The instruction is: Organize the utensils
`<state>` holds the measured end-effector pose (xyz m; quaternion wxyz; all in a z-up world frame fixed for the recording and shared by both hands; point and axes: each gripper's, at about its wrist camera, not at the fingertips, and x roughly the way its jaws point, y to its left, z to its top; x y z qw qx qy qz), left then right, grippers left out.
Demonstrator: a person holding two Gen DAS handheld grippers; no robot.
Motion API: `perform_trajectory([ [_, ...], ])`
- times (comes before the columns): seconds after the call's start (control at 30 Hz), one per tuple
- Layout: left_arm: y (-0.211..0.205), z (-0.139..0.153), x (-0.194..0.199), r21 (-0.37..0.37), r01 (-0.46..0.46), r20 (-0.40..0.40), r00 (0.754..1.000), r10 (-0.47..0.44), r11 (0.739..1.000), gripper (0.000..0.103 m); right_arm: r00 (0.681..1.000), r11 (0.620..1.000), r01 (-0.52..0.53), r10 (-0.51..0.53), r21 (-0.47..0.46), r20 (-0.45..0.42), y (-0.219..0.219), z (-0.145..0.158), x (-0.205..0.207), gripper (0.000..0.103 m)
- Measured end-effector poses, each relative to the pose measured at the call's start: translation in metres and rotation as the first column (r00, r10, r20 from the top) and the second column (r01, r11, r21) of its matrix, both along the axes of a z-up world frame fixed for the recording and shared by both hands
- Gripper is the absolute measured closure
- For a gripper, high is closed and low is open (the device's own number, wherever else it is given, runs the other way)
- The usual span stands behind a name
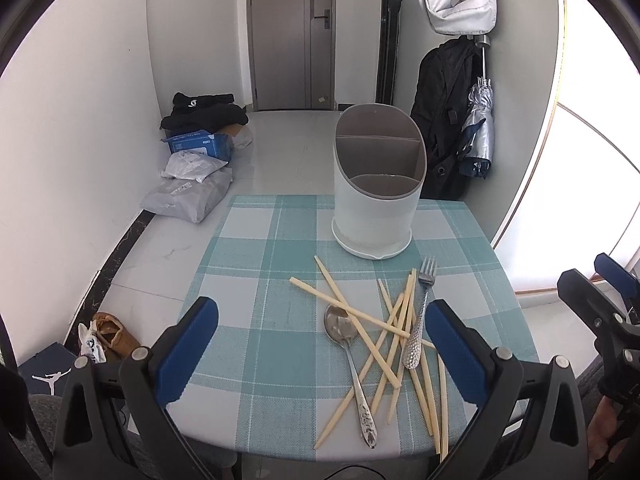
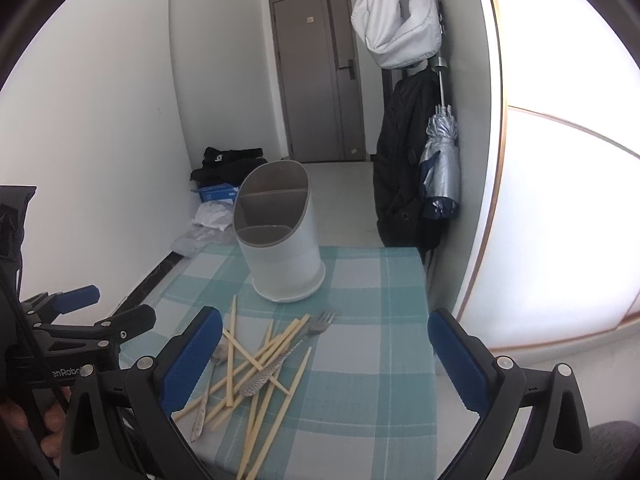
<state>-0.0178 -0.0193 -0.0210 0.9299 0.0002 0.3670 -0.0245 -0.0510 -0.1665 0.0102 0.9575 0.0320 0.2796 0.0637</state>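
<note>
**A:** Stock check, please. What have you put away so far?

**B:** Nothing, by my reading. Holder [image 1: 376, 184]: white, divided into compartments, upright at the far end of the surface [image 1: 256, 248]; every compartment you can see into is bare. Chopsticks [image 1: 384, 344]: a loose crossed heap just in front of the holder, none sorted. Spoon [image 1: 348, 356]: in the heap, bowl toward the holder, one chopstick lying across it. Fork [image 1: 420, 320]: tines toward the holder, resting over the sticks. So all of it is left for you.

**A:** And my tools?

**B:** Left gripper [image 1: 320, 344]: jaws apart, carrying nothing, hanging above the near side of the heap. Right gripper [image 2: 326, 356]: jaws likewise apart, empty, nearer you than the holder.

**A:** Do the views differ?

**B:** The left wrist view shows the whole spoon; in the right one its bowl [image 2: 219, 354] is mostly behind a blue pad (only the handle is plain). The right view shows the bare checked cloth to the holder's right.
</note>
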Motion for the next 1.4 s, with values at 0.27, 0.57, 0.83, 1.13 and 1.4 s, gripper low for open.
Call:
perform_trajectory([
  [0.27, 0.0024, -0.0015, 0.0010, -0.018, -0.007, -0.007, 1.000, 0.007, 1.000, 0.001, 1.000, 1.000, 0.019, -0.019, -0.007, 0.005, -0.0036, -0.0001, -0.0027, 0.000],
  [0.57, 0.0009, -0.0035, 0.0012, -0.006, -0.001, -0.009, 1.000, 0.001, 1.000, 0.001, 1.000, 1.000, 0.022, -0.022, -0.006, 0.006, -0.0035, -0.0019, -0.0030, 0.000],
  [0.83, 0.0032, -0.0056, 0.0042, -0.017, -0.011, -0.028, 1.000, 0.011, 1.000, 0.001, 1.000, 1.000, 0.030, -0.030, -0.001, 0.005, -0.0059, -0.0016, -0.0015, 0.000],
  [1.13, 0.0024, -0.0064, 0.0054, -0.016, -0.014, -0.036, 0.999, 0.014, 1.000, 0.001, 1.000, 1.000, 0.029, -0.029, -0.003, -0.001, -0.0065, -0.0020, 0.0007, 0.000],
  [1.4, 0.0027, -0.0065, 0.0062, -0.016, -0.018, -0.034, 0.999, 0.017, 1.000, 0.001, 1.000, 1.000, 0.028, -0.028, -0.004, -0.004, -0.0065, -0.0026, 0.0002, 0.000],
])
